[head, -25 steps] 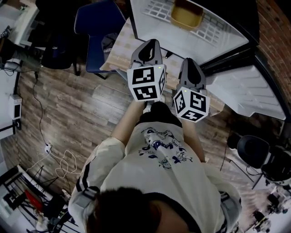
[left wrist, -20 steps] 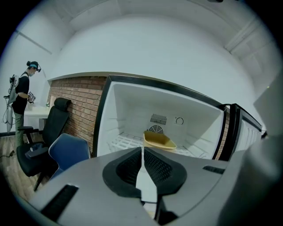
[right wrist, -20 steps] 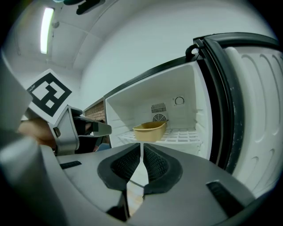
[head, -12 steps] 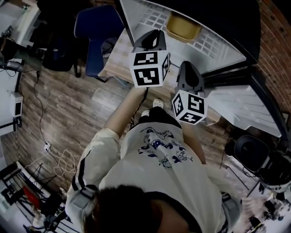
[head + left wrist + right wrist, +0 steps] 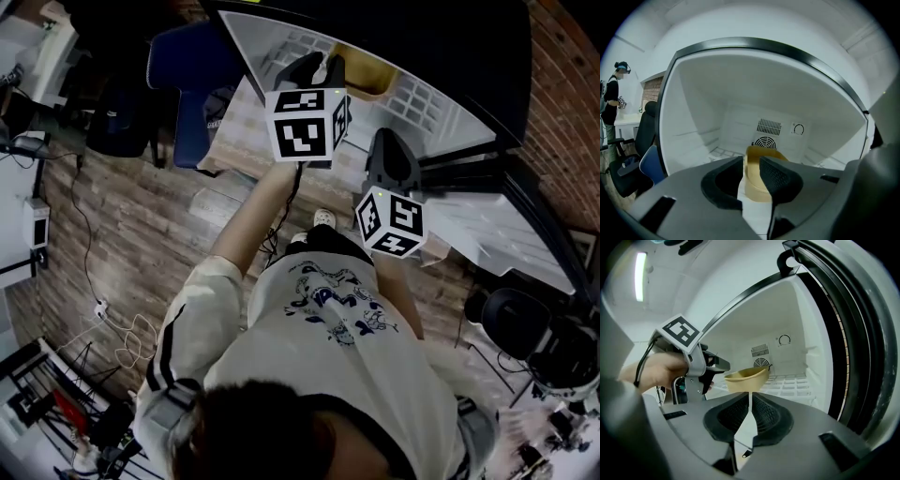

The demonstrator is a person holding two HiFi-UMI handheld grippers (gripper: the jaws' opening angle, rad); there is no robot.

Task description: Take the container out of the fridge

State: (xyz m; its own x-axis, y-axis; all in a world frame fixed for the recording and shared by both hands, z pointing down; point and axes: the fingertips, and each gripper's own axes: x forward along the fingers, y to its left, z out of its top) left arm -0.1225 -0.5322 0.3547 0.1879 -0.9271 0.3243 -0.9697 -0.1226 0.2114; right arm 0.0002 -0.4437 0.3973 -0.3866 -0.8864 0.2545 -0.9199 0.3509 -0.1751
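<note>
Your left hand-held gripper [image 5: 751,163], jaws just spread apart and empty, points straight at the container [image 5: 753,183] close ahead. Your right hand-held gripper [image 5: 749,401], jaws pinched together, sits farther back.

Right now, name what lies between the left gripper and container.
Only bare shelf, per the left gripper view. The left gripper has just been opening its jaws, nothing between them.

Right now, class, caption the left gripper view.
Left gripper, jaws just opened and empty, faces the yellow container inside the fridge.
</note>
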